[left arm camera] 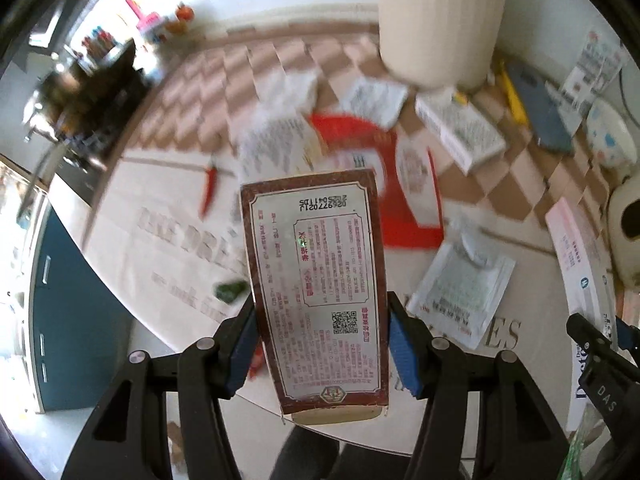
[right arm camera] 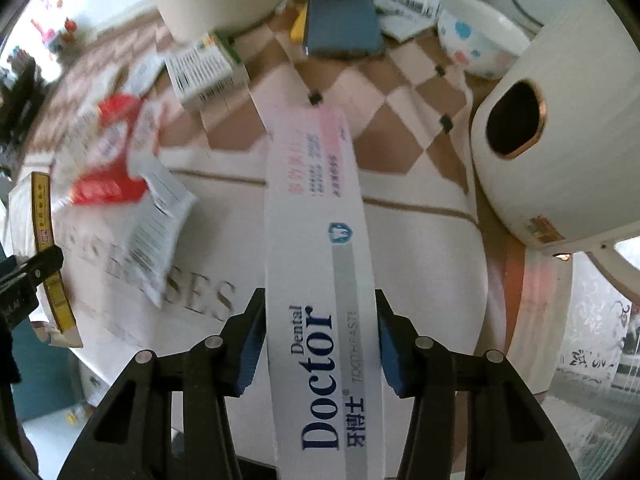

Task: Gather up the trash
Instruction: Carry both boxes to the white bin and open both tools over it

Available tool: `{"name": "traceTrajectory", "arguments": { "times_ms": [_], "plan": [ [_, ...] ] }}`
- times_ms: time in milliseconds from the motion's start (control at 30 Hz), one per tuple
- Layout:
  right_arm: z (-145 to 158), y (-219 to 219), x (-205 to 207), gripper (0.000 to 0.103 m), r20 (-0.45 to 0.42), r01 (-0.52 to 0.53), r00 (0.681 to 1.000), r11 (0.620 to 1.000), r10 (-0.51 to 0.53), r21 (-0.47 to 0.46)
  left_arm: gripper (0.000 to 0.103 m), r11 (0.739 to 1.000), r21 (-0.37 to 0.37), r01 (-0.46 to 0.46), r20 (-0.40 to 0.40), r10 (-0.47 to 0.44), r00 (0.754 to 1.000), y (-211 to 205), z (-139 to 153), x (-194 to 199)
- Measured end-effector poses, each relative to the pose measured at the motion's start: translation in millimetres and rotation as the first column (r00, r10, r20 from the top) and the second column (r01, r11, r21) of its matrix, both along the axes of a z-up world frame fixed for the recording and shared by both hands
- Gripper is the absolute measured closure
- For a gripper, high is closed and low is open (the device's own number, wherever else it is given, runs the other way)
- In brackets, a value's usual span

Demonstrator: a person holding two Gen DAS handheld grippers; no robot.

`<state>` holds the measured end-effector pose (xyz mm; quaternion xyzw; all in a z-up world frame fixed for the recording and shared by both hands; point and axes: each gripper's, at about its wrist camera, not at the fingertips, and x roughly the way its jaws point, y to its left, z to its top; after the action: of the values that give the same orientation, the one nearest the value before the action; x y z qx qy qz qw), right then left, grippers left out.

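A brown-bordered carton (left arm camera: 320,292), printed with a QR code and small red text, is clamped by the left gripper (left arm camera: 322,350) above the table (left arm camera: 132,248). A white toothpaste box (right arm camera: 320,280), lettered "Dental Doctor TOOTHPASTE", is clamped by the right gripper (right arm camera: 320,344). A spotted bowl (right arm camera: 480,36) is shown plainly only in the right view; a red chilli (left arm camera: 209,192) only in the left.

Brown-bordered printed carton (left arm camera: 320,292) held upright above the table, white Dental Doctor toothpaste box (right arm camera: 320,280) lengthwise between blue pads, red packet (left arm camera: 404,200), white sachet (left arm camera: 460,284) and small boxes lying scattered on the tablecloth
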<state>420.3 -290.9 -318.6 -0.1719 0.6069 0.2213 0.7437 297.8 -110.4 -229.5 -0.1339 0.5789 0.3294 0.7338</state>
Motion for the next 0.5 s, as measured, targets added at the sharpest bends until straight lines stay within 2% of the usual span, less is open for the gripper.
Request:
{"name": "traceTrajectory", "arguments": {
  "times_ms": [67, 233, 367, 500],
  "plan": [
    [14, 4, -4, 0.053, 0.020, 0.008, 1.000, 0.999, -0.008, 0.033, 0.047, 0.999, 0.032, -0.005, 0.036, 0.004, 0.999, -1, 13, -1],
    [73, 11, -6, 0.053, 0.054, -0.005, 0.999, 0.994, -0.001, 0.109, 0.048, 0.996, 0.076, -0.039, 0.115, 0.030, 0.993, 30, 34, -15],
    [95, 49, -29, 0.053, 0.087, -0.052, 0.995, 0.987, 0.039, 0.152, 0.047, 0.992, 0.095, -0.081, 0.163, 0.064, 0.985, 58, 44, -39],
    [113, 81, -55, 0.053, 0.103, -0.111, 0.990, 0.977, 0.093, 0.184, 0.047, 0.983, 0.102, -0.150, 0.195, 0.128, 0.972, 90, 54, -83]
  ]
}}
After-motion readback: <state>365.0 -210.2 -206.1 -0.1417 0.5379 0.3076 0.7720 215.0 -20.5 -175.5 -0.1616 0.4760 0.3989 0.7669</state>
